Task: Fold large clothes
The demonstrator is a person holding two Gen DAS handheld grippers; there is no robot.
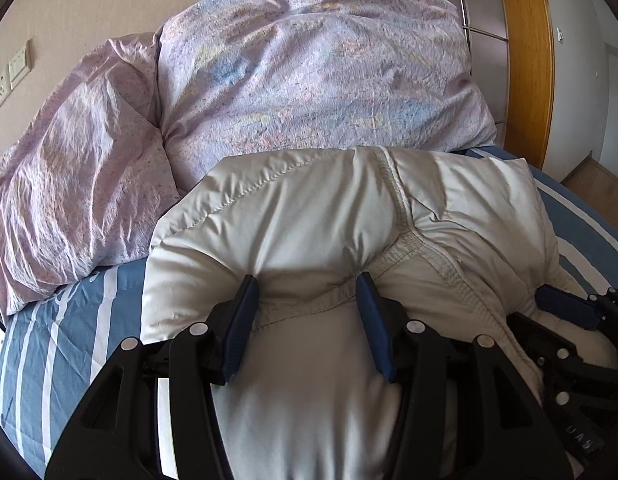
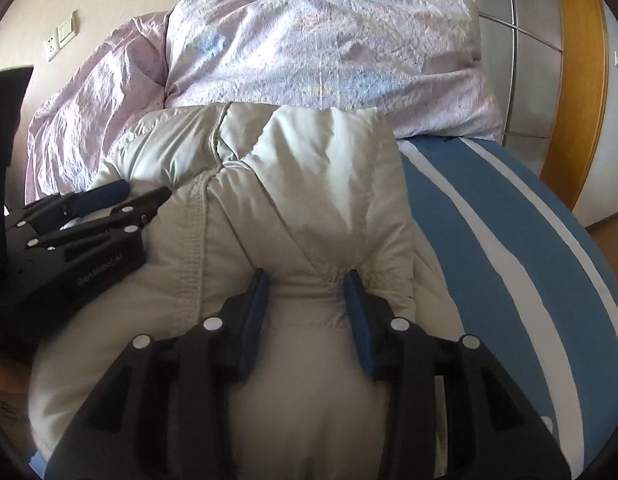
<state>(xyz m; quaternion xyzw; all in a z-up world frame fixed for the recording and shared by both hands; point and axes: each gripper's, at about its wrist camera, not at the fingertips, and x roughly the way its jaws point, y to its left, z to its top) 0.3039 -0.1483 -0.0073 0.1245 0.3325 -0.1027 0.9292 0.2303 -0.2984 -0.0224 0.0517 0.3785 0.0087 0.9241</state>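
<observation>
Fold step underway: padded cream jacket (image 1: 309,216) bunched on striped bed (image 1: 61,320), folded edge pinched by left gripper (image 1: 307,292) and right gripper (image 2: 305,286). Next, judged: edge carried across, laid flat, then released.

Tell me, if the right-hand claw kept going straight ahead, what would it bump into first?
Probably more of the white padded jacket already bunched between the right gripper's pads; beyond it lies the lilac duvet.

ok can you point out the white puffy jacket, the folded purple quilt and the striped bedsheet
white puffy jacket (image 1: 309,216), left wrist view, on its quilted panel ahead of the jaws
folded purple quilt (image 1: 309,80), left wrist view, on its front face
striped bedsheet (image 2: 489,216), right wrist view, on a blue stripe right of the jacket
</observation>
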